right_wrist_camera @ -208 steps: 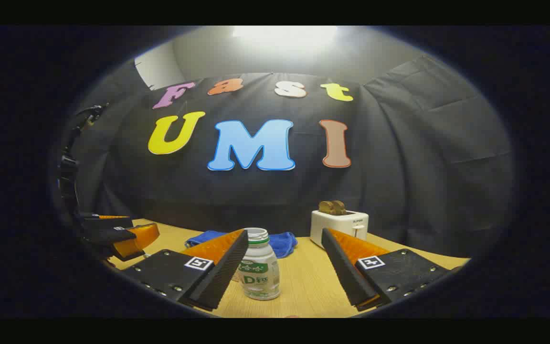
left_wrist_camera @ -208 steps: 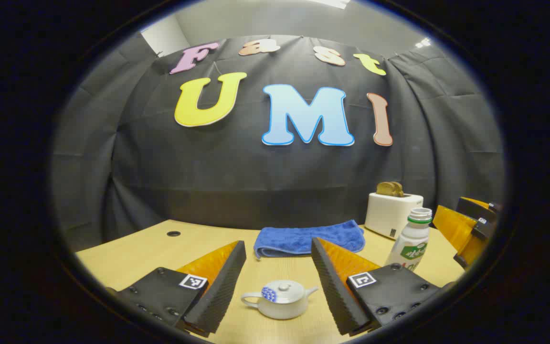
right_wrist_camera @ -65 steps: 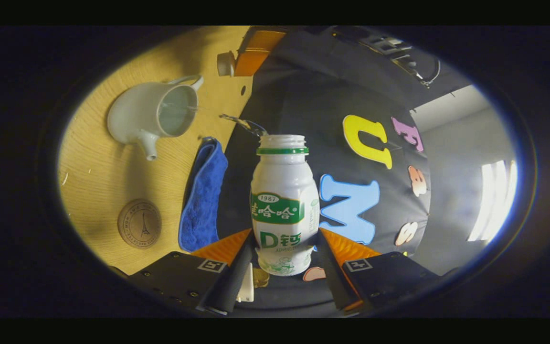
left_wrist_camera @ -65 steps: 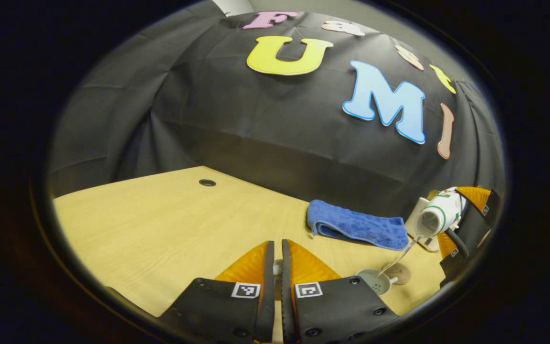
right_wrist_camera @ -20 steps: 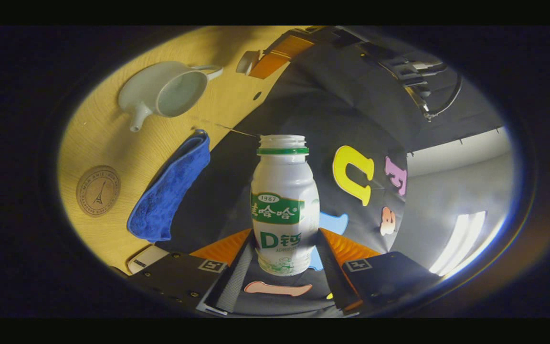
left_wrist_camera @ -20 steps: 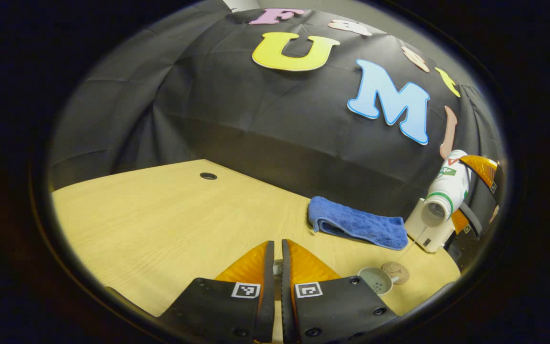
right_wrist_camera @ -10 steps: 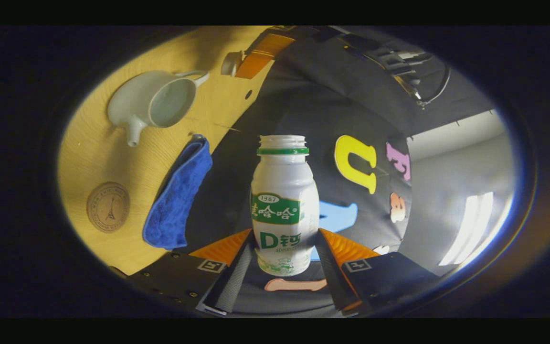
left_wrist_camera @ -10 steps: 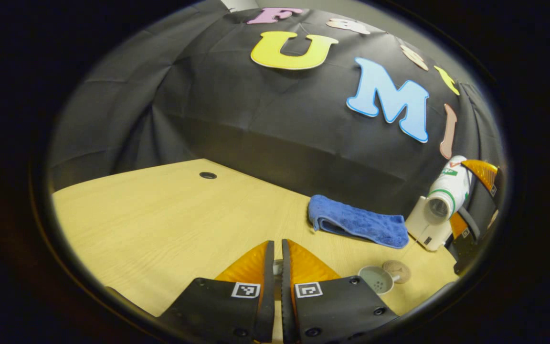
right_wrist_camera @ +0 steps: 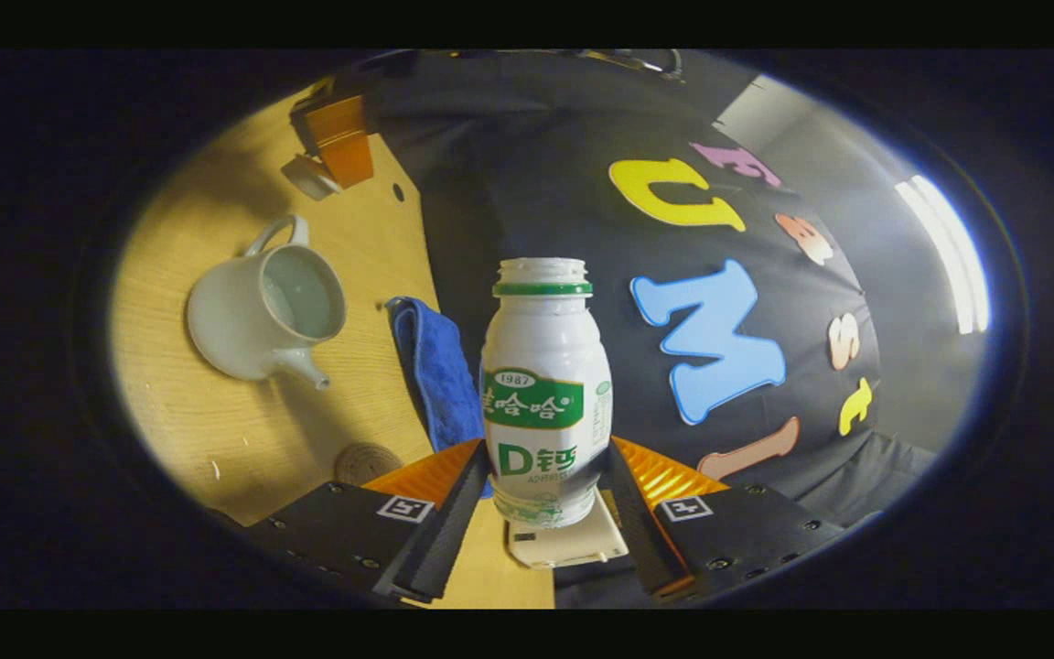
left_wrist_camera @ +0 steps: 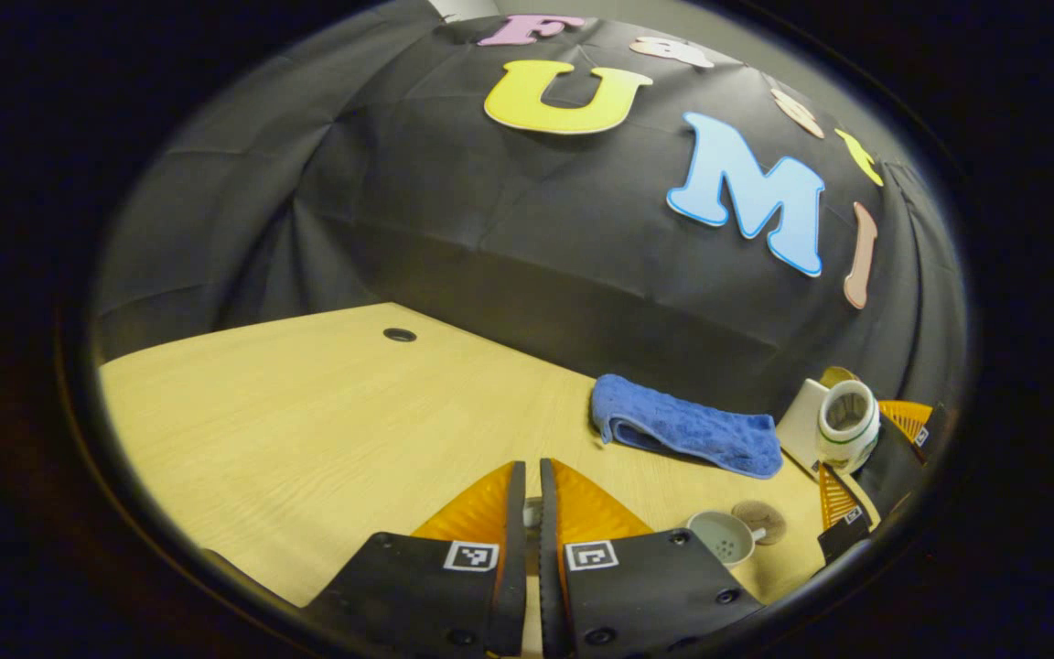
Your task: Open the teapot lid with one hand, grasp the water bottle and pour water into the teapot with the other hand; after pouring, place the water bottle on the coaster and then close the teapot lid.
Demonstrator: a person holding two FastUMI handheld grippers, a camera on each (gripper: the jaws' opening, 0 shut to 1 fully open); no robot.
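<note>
white ceramic teapot (right_wrist_camera: 262, 316) stands open on the table (right_wrist_camera: 243, 439) with water in it, so we judge pouring done. our right gripper (right_wrist_camera: 541, 499) clamps the water bottle (right_wrist_camera: 543, 394); our left gripper (left_wrist_camera: 527, 540) pinches the lid (right_wrist_camera: 307, 178). coaster (right_wrist_camera: 368, 462) placement and closing remain.

My left gripper (left_wrist_camera: 532, 474): two wedge-shaped fingers (left_wrist_camera: 586, 503) w/ finely grooved outer faces, each bolted to a flat plate (left_wrist_camera: 664, 595). Round screw heads (left_wrist_camera: 717, 596) sit along the plate edges. One small sq. b/w tag (left_wrist_camera: 590, 555) per plate, at the inner corner. My right gripper (right_wrist_camera: 547, 450): same build, i.e. wedge fingers, ribbed pads (right_wrist_camera: 440, 540) on the inner faces, flat plates w/ screw rows, one sq. b/w tag each. Tag patterns differ btw plates.
</note>
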